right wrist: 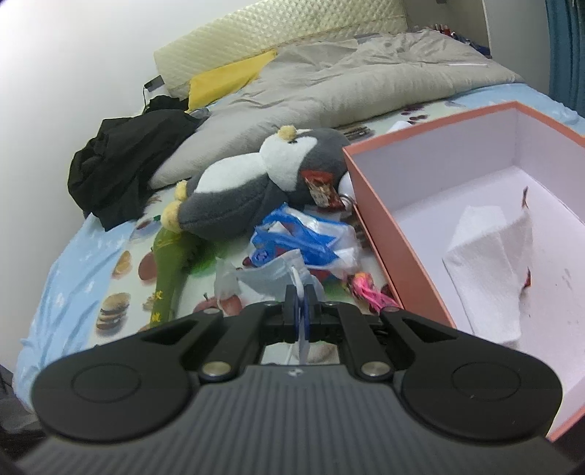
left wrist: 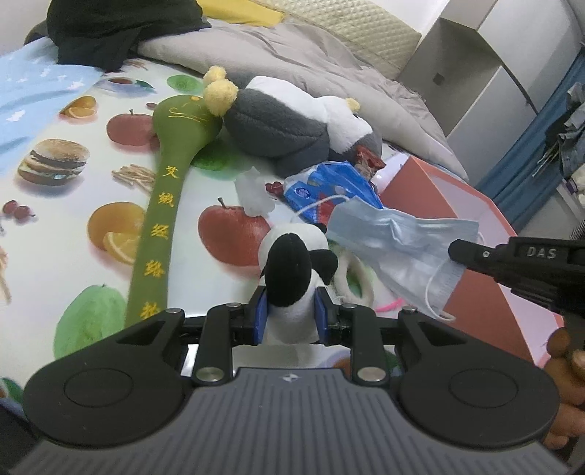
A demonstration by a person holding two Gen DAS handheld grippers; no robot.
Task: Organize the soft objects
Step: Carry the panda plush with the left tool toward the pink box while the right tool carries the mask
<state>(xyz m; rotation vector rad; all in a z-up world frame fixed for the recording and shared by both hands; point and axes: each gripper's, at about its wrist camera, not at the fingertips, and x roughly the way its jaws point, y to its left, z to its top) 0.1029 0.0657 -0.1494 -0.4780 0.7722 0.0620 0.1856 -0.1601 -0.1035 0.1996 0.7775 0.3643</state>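
My left gripper [left wrist: 290, 310] is shut on a small black-and-white panda plush [left wrist: 292, 263], held above the fruit-print sheet [left wrist: 65, 226]. My right gripper [right wrist: 300, 299] is shut on a light-blue face mask [right wrist: 270, 272]; in the left wrist view the mask [left wrist: 398, 241] hangs from the right gripper's tip [left wrist: 455, 252] near the pink box [left wrist: 438, 190]. A grey-and-white penguin plush [left wrist: 289, 120] [right wrist: 256, 186] lies behind. A long green plush stick [left wrist: 161, 204] [right wrist: 166, 270] lies to the left.
The open pink box [right wrist: 373, 219] holds a white tissue [right wrist: 490, 263]. A blue-and-white plastic bag [right wrist: 303, 241] [left wrist: 329, 190], a snack wrapper [right wrist: 320, 188] and a pink wrapper [right wrist: 369, 288] lie beside it. Black clothing [right wrist: 128, 171], a grey duvet [right wrist: 365, 80] and a pillow [right wrist: 274, 33] lie behind.
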